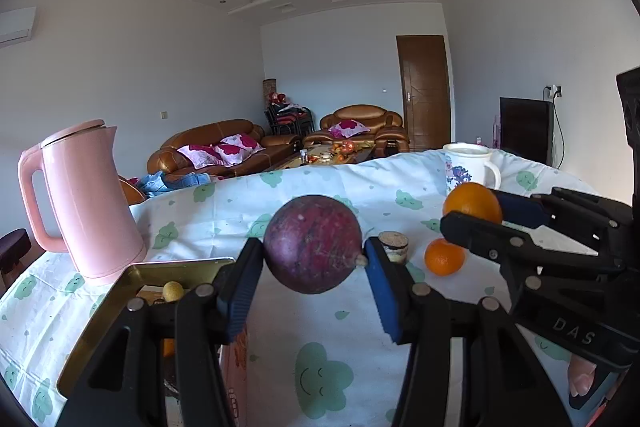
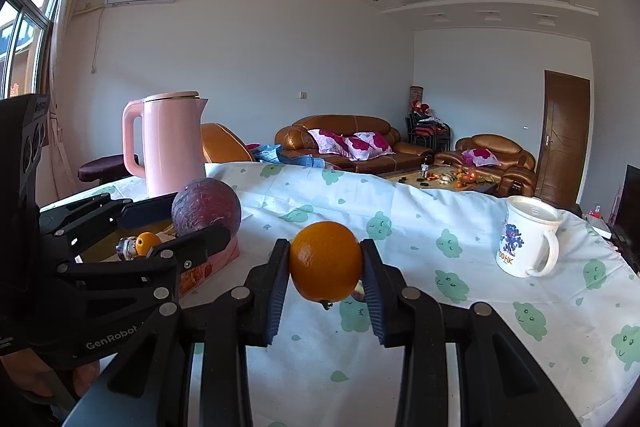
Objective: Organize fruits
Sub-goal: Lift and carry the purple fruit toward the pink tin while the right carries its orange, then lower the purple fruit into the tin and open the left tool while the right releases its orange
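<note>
Your left gripper (image 1: 313,267) is clamped on a dark purple fruit (image 1: 313,243), its blue pads pressing on either side, and holds the fruit clear of the cloth-covered table (image 1: 400,347), just right of the gold-rimmed box (image 1: 100,315). Inside that box you can see a small yellowish fruit (image 1: 173,291) in the left wrist view and a small orange (image 2: 147,242) in the right wrist view. Your right gripper (image 2: 325,277) grips an orange (image 2: 325,261) between its pads, lifted above the table with its stem end down. The two grippers sit side by side, each visible at the edge of the other's view. A second orange (image 1: 444,258) lies loose on the cloth below the right gripper's fingers, near a small corked jar (image 1: 394,247). A pink kettle (image 1: 86,203) stands upright behind the box, and a white mug (image 2: 528,241) with a blue print stands at the table's far right.
</note>
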